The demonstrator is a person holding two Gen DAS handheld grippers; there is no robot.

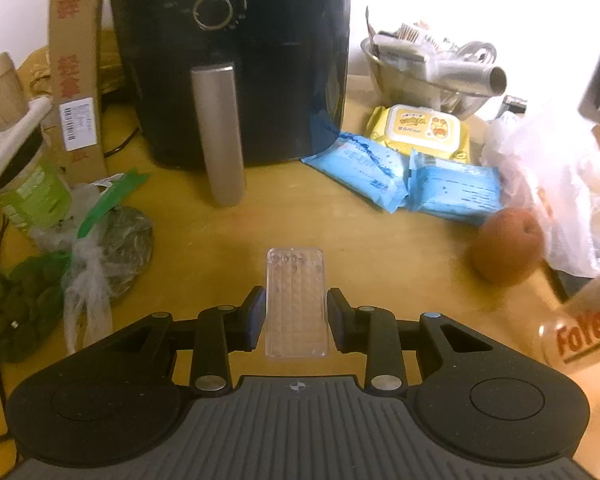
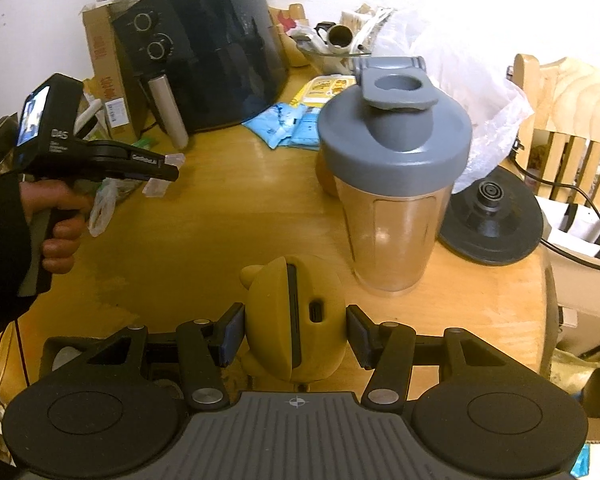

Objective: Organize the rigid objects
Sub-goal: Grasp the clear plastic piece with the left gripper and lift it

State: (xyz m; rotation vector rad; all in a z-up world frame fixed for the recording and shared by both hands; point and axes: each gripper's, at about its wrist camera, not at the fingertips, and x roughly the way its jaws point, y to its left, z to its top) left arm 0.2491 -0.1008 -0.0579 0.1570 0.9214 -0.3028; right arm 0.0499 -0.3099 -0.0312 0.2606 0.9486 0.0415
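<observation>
My left gripper (image 1: 295,312) has its pads against both sides of a clear plastic box (image 1: 296,304), held over the wooden table (image 1: 228,236). It also shows in the right wrist view (image 2: 156,172), where the box (image 2: 162,178) hangs above the table. My right gripper (image 2: 296,332) has its pads around a yellow rubbery case (image 2: 296,320) with a dark slot. The left pad touches it; a narrow gap shows at the right pad. A clear shaker bottle (image 2: 392,184) with a grey lid stands just beyond it.
A black air fryer (image 1: 232,60) stands at the back, a cardboard box (image 1: 76,72) on its left. Blue and yellow wipe packs (image 1: 416,160), an apple (image 1: 508,244), a white plastic bag (image 1: 556,184), green bags (image 1: 60,240) and a black round base (image 2: 496,216) crowd the table.
</observation>
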